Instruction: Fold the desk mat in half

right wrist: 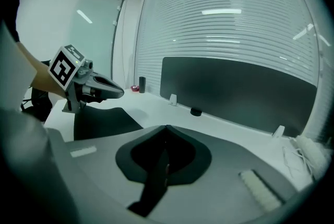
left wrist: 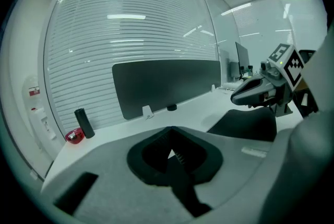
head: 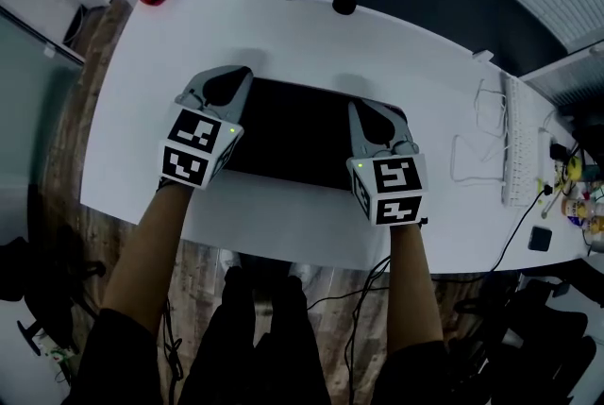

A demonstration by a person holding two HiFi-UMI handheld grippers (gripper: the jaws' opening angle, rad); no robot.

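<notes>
Fold starting: desk mat [head: 293, 134] gripped.
Left tool [head: 226, 82] and right tool [head: 371, 115] pinch its ends; next, carry that edge across evenly.

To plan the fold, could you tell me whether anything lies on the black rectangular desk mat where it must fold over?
Nothing visible does: the black rectangular desk mat is bare between the left tongs and right tongs, both shut on its ends.

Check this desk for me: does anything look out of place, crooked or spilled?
Only the desk mat stands out: the left tongs and the right tongs each pinch one end, so part of it is raised off the white desk. That suits folding. Nothing looks spilled.
</notes>
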